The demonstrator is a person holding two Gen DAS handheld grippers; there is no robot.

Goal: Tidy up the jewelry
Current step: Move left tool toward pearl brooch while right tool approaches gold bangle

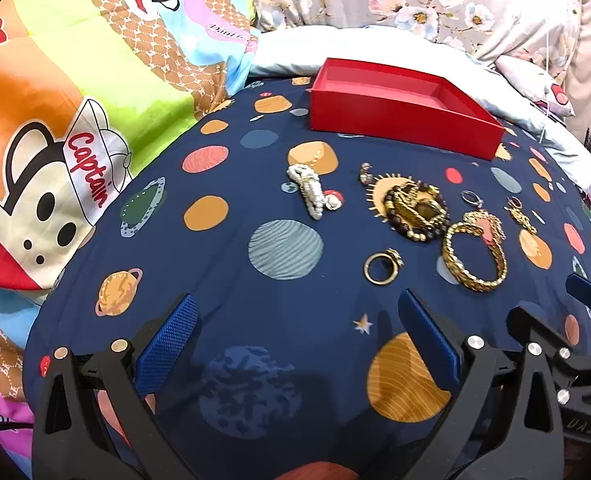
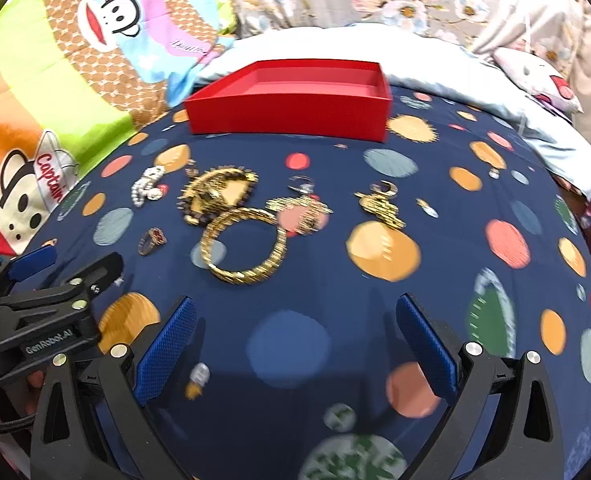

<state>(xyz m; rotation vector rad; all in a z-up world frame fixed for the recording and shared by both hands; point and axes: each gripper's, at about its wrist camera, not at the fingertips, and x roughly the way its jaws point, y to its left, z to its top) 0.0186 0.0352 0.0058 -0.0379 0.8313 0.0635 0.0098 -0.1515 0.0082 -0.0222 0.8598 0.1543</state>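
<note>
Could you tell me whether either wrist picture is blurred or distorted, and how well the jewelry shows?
Left wrist view: sharp, the gold bangle and small ring crisp, though fisheye bends the red box and bedspread. Right wrist view: motion blur smears the bangle, the earrings and the planet print; same fisheye curve. Both views: dark corners, even indoor light, no glare.

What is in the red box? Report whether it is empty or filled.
Empty as far as visible: the red box shows only bare red interior; the jewelry lies outside on the bedsheet.
</note>
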